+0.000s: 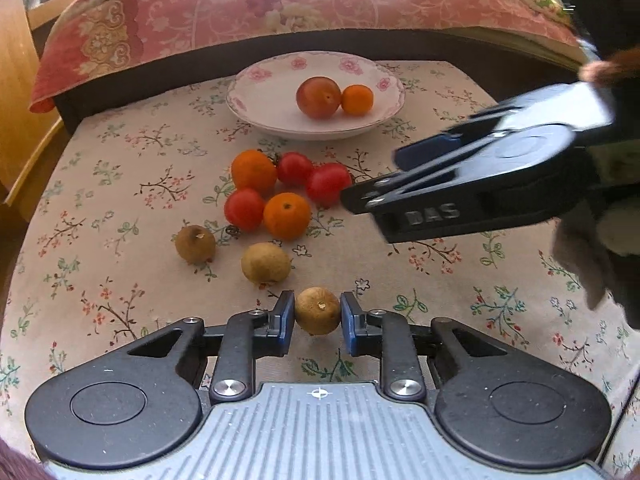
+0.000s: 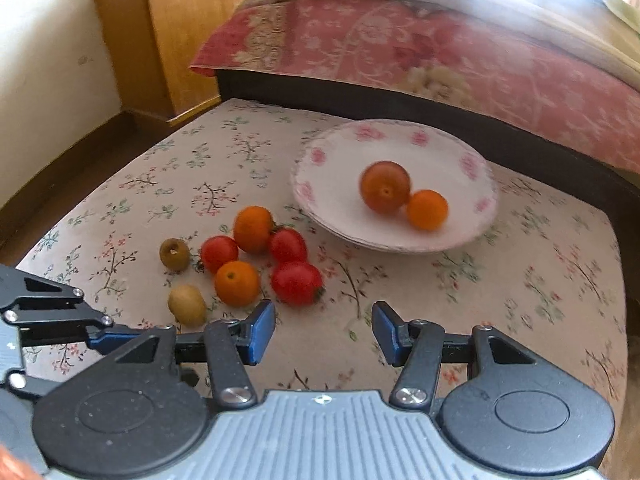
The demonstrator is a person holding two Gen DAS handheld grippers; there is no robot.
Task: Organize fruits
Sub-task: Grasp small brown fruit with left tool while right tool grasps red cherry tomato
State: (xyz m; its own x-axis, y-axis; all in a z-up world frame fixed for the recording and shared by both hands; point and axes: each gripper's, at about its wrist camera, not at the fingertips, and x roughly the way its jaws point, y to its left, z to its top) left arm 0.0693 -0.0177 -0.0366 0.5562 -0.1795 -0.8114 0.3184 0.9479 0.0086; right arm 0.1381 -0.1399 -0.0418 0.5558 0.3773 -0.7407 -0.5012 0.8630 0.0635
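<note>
A floral white plate (image 1: 256,88) (image 2: 332,168) holds a dark orange-red fruit (image 1: 318,97) (image 2: 385,186) and a small orange (image 1: 357,99) (image 2: 427,209). In front of it lies a cluster of two oranges (image 1: 286,216) (image 2: 237,283) and three red tomatoes (image 1: 328,183) (image 2: 297,282). Brown longans (image 1: 265,263) (image 2: 187,305) lie nearer. My left gripper (image 1: 317,316) is shut on one longan (image 1: 317,311) at the tablecloth. My right gripper (image 2: 323,332) is open and empty, just in front of the cluster; it shows from the side in the left wrist view (image 1: 384,184).
The fruit lies on a floral tablecloth (image 1: 120,208) (image 2: 520,288). Behind the table is a bed with a pink floral quilt (image 1: 240,8) (image 2: 440,52). A wooden cabinet (image 2: 176,32) stands at the far left. The table's edges fall off left and right.
</note>
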